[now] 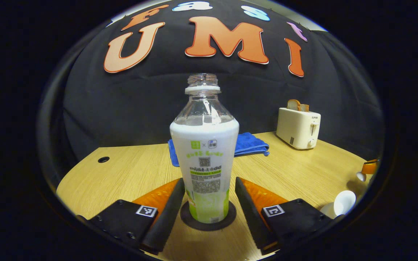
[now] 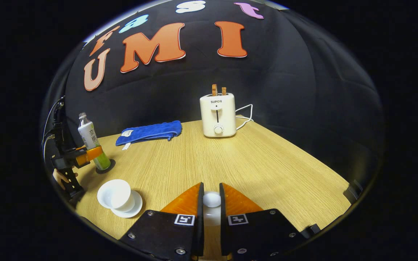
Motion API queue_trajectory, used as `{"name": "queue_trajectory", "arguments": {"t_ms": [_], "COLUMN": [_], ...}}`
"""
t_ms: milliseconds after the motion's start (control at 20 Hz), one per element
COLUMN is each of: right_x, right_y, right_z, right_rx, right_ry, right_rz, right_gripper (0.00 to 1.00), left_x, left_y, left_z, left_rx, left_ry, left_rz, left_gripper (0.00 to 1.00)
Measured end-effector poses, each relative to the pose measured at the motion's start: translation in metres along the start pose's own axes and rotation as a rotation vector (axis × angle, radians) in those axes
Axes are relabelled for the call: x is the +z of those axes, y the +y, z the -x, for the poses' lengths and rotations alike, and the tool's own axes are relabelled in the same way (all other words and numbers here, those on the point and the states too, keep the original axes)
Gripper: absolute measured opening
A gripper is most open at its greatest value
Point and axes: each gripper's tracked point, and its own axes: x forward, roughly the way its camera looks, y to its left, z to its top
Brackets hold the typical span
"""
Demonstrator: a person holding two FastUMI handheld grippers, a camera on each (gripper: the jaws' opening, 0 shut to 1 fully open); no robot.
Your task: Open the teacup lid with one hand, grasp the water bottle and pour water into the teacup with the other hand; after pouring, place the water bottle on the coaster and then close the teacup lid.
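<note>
Bottle [image 1: 205,159] upright on dark coaster [image 1: 191,219], cap off, near table [image 1: 129,166] front edge; seen also at far left in right gripper view [image 2: 92,145]. Left gripper [image 1: 209,203] spread wide, one finger either side of bottle's lower body, gaps visible both sides, not pressing. Right gripper [image 2: 211,203] narrow, closed on lid [image 2: 212,200] by its round knob, held clear of cup. Cup [image 2: 114,194] open on saucer [image 2: 134,206], just beside coaster.

Handling, judged: bottle thin plastic, light, apt to buckle or spill at open neck if squeezed hard; smooth label sleeve likely slippery; best hold low to mid body, where fingers now stand. Lid and cup look ceramic: stiff, brittle, glazed and slick; knob the only sound hold, set down gently, centred on rim.

Background: towel [image 1: 249,145], toaster [image 2: 217,115].
</note>
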Motion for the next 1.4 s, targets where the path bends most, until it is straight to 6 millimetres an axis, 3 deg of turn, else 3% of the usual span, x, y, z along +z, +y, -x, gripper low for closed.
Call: {"name": "queue_trajectory", "arguments": {"t_ms": [100,300,450,550,700,950,1150,1400], "right_x": [0.002,0.01,0.019,0.028,0.037,0.024,0.009,-0.001], "right_y": [0.002,0.014,0.045,0.071,0.112,0.161,0.175,0.178], "right_z": [0.0,0.011,0.022,0.024,0.028,0.022,0.019,0.016], "right_rx": [-0.005,-0.008,0.033,0.065,0.127,0.209,0.232,0.234], "right_ry": [-0.004,-0.042,-0.081,-0.105,-0.144,-0.124,-0.097,-0.077], "right_rz": [0.0,0.021,-0.002,0.024,0.073,0.143,0.17,0.191], "right_gripper": [0.19,0.18,0.19,0.18,0.18,0.18,0.18,0.18], "left_x": [-0.004,0.004,0.007,-0.001,-0.002,0.006,0.007,0.005], "left_y": [-0.003,0.001,0.015,0.025,0.037,0.041,0.044,0.044], "left_z": [0.013,0.054,0.081,0.09,0.097,0.103,0.105,0.104], "left_rx": [-0.003,0.035,0.084,0.118,0.155,0.166,0.173,0.174], "left_ry": [-0.007,-0.112,-0.194,-0.195,-0.191,-0.216,-0.218,-0.207], "left_rz": [-0.002,-0.004,0.018,0.019,0.019,0.013,0.012,0.01], "left_gripper": [1.0,0.98,0.98,0.98,0.98,0.98,0.98,0.98]}}
